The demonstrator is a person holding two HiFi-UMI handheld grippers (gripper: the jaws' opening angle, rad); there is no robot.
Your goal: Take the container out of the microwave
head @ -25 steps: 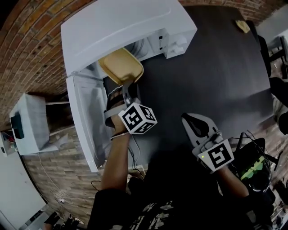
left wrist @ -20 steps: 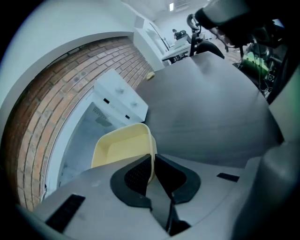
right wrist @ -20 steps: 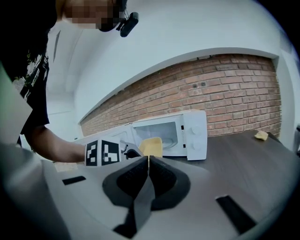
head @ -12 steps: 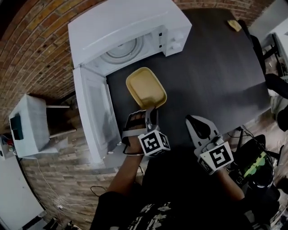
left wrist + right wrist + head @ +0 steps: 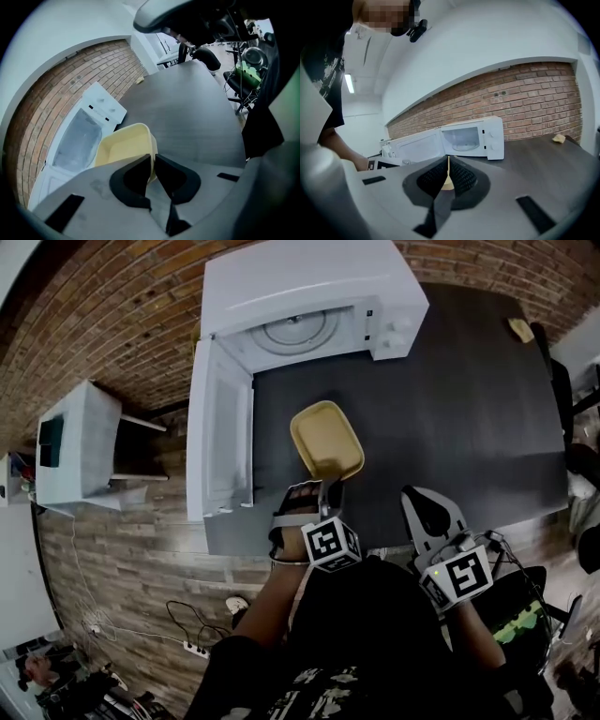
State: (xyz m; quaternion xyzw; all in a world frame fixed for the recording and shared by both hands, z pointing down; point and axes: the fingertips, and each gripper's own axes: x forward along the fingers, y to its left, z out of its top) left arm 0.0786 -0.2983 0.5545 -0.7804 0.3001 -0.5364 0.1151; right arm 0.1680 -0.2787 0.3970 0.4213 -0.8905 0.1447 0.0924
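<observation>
The empty yellow container (image 5: 326, 440) is outside the white microwave (image 5: 309, 296), over the dark table (image 5: 469, 409) in front of the oven's opening. My left gripper (image 5: 330, 487) is shut on the rim of its near end; in the left gripper view the black pads pinch the wall of the container (image 5: 123, 149). The microwave door (image 5: 217, 442) stands wide open to the left, and the glass turntable (image 5: 298, 331) inside is bare. My right gripper (image 5: 425, 497) hovers at the table's near edge, shut with nothing in it. In the right gripper view it (image 5: 448, 163) points at the microwave (image 5: 461, 138).
A small tan scrap (image 5: 521, 329) lies at the table's far right corner. A white cabinet (image 5: 80, 442) stands left of the microwave against the brick wall. Chairs and gear crowd the right side (image 5: 581, 456). Cables and a power strip (image 5: 192, 645) lie on the floor.
The left gripper has drawn the container out of the microwave cavity and toward me over the table. The right gripper has shifted only slightly.
</observation>
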